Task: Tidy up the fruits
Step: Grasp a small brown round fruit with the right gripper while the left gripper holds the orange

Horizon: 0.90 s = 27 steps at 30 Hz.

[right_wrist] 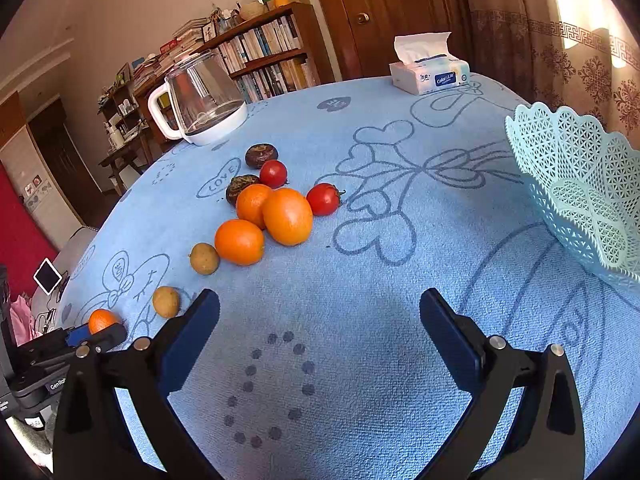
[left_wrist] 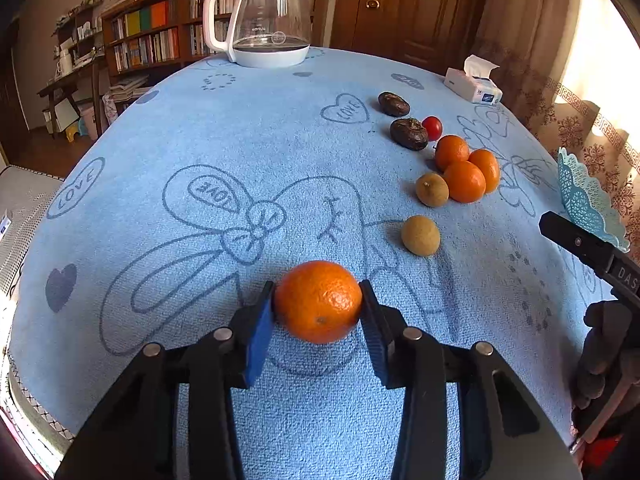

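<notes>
Soft cloth, hard plastic, glass.
Tabletop [right_wrist: 360,320] under matt blue terry cloth; basket [right_wrist: 580,200] glossy perforated plastic; kettle [left_wrist: 276,12] clear glass on white plastic base; held orange [left_wrist: 318,302] dimpled, slightly shiny; fingers [left_wrist: 256,332] matt blue pads.

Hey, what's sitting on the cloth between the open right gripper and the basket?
Nothing: in the right wrist view, only bare blue tablecloth lies between the right gripper and the lattice basket.

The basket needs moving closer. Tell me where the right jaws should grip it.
Grip the basket by its upright scalloped lattice rim, on the near edge facing the open right gripper. One jaw inside, one outside, coming from above: the thin wall suits a pinch; the body is too wide.
</notes>
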Each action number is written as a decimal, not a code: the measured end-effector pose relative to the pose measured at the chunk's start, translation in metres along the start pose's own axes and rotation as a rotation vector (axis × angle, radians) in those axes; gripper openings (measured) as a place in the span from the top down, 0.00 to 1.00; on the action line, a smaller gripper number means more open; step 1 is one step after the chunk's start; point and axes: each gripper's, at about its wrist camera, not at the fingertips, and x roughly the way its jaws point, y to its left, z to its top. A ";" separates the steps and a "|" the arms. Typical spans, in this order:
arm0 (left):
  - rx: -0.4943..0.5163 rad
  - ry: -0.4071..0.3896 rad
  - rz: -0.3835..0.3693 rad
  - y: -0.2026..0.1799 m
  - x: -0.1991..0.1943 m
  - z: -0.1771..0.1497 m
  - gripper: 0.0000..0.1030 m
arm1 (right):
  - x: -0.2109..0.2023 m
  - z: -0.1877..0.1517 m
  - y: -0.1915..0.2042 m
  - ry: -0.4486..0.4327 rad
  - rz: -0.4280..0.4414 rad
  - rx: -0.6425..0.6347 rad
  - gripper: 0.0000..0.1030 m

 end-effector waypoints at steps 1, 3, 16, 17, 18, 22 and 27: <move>0.002 -0.002 -0.001 -0.001 -0.001 0.000 0.60 | 0.000 0.000 0.000 0.000 0.000 -0.002 0.02; 0.000 -0.006 -0.008 0.000 -0.002 0.000 0.61 | 0.001 0.000 0.001 0.004 -0.003 -0.005 0.02; -0.025 -0.053 0.017 0.021 -0.015 0.011 0.60 | 0.020 -0.006 0.083 0.115 0.086 -0.202 0.17; -0.029 -0.055 0.018 0.023 -0.016 0.012 0.60 | 0.024 -0.006 0.091 0.133 0.102 -0.215 0.24; -0.033 -0.056 0.021 0.025 -0.017 0.012 0.60 | 0.028 -0.007 0.097 0.149 0.120 -0.223 0.28; -0.053 -0.061 0.032 0.034 -0.020 0.015 0.60 | 0.043 -0.008 0.120 0.186 0.154 -0.269 0.42; -0.073 -0.062 0.038 0.041 -0.022 0.016 0.60 | 0.057 -0.009 0.132 0.219 0.167 -0.291 0.64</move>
